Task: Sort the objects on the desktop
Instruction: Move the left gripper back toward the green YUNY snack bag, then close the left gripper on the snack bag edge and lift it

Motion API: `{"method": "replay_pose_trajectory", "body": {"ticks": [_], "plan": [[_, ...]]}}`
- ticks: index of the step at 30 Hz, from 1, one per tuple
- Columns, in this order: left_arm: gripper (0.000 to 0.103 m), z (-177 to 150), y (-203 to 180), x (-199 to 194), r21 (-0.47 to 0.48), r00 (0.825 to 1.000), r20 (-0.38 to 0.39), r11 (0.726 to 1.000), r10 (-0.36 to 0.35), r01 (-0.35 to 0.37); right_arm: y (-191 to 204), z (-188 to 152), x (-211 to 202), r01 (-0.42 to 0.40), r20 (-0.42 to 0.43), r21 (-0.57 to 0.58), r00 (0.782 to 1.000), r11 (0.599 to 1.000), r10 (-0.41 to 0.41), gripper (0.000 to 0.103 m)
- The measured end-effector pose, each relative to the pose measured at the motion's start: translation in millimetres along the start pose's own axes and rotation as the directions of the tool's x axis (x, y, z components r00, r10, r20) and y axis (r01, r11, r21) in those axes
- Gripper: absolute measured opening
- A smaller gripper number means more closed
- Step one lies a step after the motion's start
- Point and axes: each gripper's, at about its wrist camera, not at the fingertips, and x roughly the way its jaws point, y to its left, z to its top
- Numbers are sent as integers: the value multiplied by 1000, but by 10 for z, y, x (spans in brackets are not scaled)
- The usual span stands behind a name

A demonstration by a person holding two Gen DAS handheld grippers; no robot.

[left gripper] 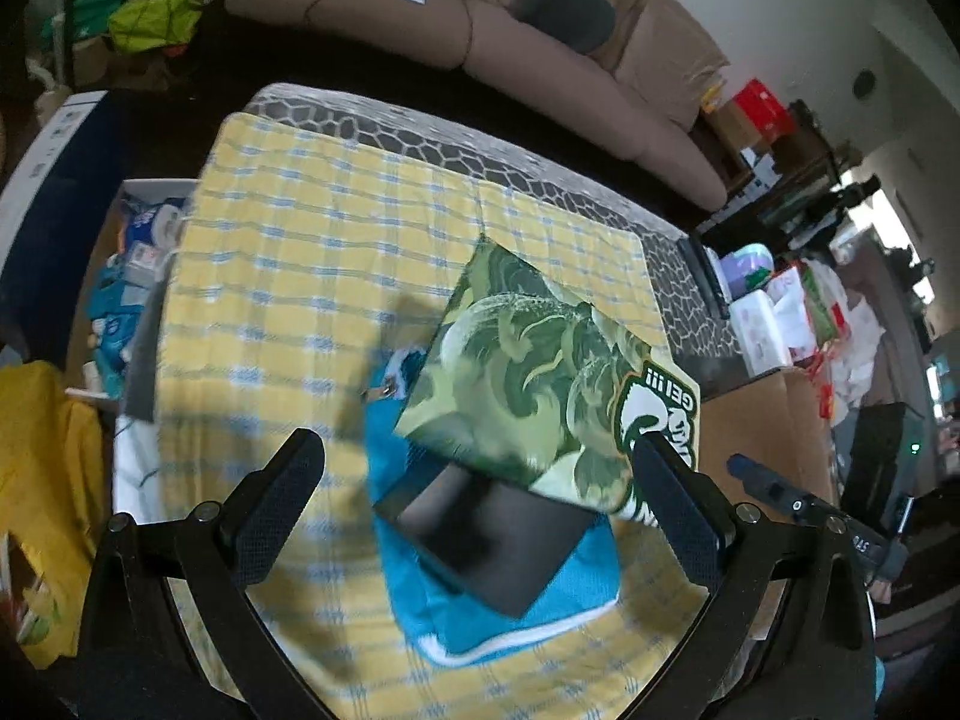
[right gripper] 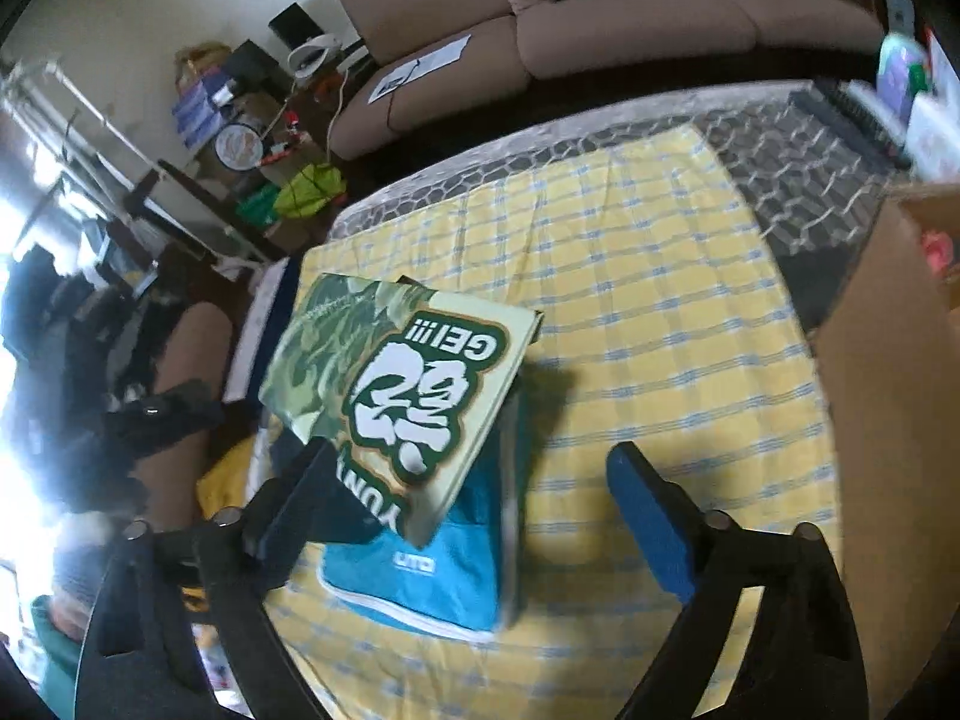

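**Green book lies across a teal pouch on the checked cloth**

We see the green book lying tilted on top of a teal pouch, both on a yellow-and-blue checked cloth that covers most of a table with a grey honeycomb pattern. In the left wrist view the book's long axis runs on a diagonal, from the far middle of the cloth down towards the near right corner. Its lettered end is the nearer one. A dark flat slab, perhaps a tablet, lies on the pouch and slips under the book's near edge.

The cover carries leaf patterns, a large white brush character in a green outline, and the Latin letters "GEI iii" and "YUN", read upside down from our side. In the right wrist view the pouch shows a small white logo that we cannot make out.

Our left gripper stands wide, its black pads either side of the pouch and slab; the right pad looks close to the book's near corner, and we cannot tell whether they touch. Our right gripper also stands wide, blue pads apart, the book between them and unpressed.

Only the left wrist view shows the dark slab; only the right wrist view shows the whole title. A brown sofa stands beyond the table's far edge.
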Motion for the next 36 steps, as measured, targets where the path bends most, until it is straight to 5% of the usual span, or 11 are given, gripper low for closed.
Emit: {"method": "replay_pose_trajectory", "body": {"ticks": [3,6,11,14,26,36], "plan": [[102,41,-4,160,7,1000,-16,1000,-8,8,-40,11,103,-20,-15,13,1000,1000,20,89],[101,82,30,276,-6,999,-21,1000,-27,27,-53,21,168,-30,-20,22,999,999,30,74],[65,100,34,391,-9,998,-41,999,-49,48,-36,47,242,-80,-38,32,996,996,81,59],[56,77,44,351,6,999,-18,1000,-30,31,49,52,245,-68,-44,4,997,998,68,55],[56,-94,-261,-106,54,998,20,996,-65,63,350,91,-128,9,3,-129,1000,992,-8,54],[55,-340,-1248,-573,139,987,51,980,-152,143,142,42,-1091,35,84,-150,996,988,-23,54]]}}
